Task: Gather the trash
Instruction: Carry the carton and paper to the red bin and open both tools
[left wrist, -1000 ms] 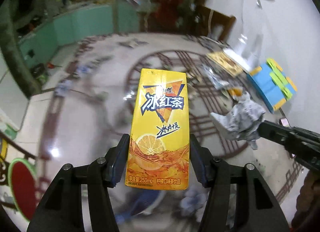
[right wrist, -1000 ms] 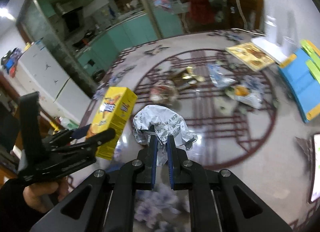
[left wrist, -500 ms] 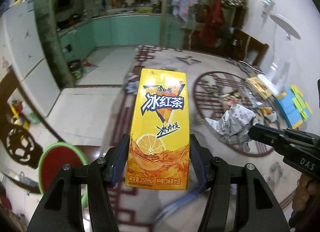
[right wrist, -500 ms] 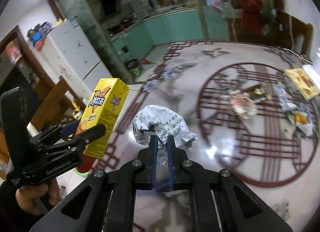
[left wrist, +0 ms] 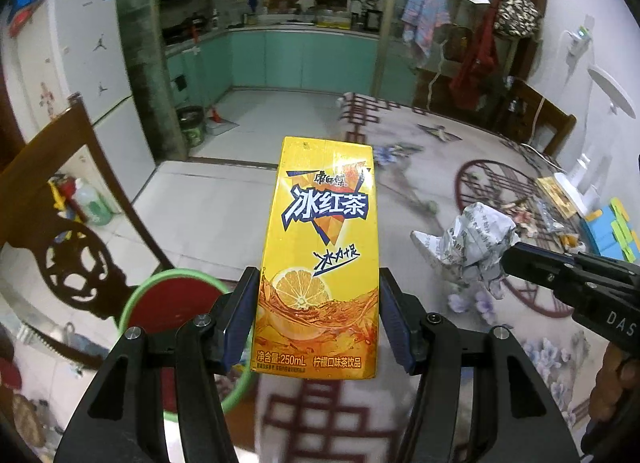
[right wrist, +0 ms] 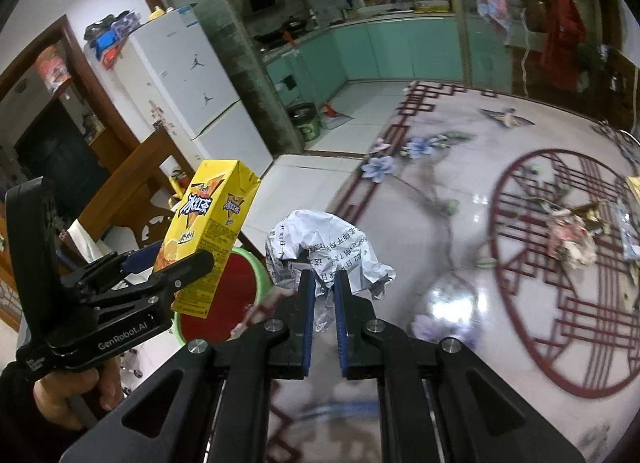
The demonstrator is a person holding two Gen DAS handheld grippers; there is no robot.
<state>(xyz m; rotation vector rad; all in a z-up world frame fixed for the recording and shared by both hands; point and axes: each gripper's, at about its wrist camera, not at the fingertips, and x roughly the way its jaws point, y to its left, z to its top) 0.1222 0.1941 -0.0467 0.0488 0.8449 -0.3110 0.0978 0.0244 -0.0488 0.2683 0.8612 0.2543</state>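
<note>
My left gripper (left wrist: 316, 283) is shut on a yellow iced-tea carton (left wrist: 320, 255) and holds it upright in the air. It also shows in the right wrist view (right wrist: 208, 235). My right gripper (right wrist: 323, 277) is shut on a crumpled ball of printed paper (right wrist: 320, 251), seen in the left wrist view (left wrist: 476, 239) at the right. A round bin with a green rim and red inside (left wrist: 172, 303) stands on the floor below and left of the carton, and shows in the right wrist view (right wrist: 232, 295) under both grippers.
More litter (right wrist: 572, 239) lies on the round red-patterned table top (right wrist: 520, 303) at the right. A carved wooden chair (left wrist: 60, 231) stands left of the bin. A white fridge (right wrist: 188, 79) and teal kitchen cabinets (left wrist: 304, 59) are behind.
Both grippers have swung left, away from the littered table, carrying the carton and the paper ball. The green-rimmed bin has come into view under them.
</note>
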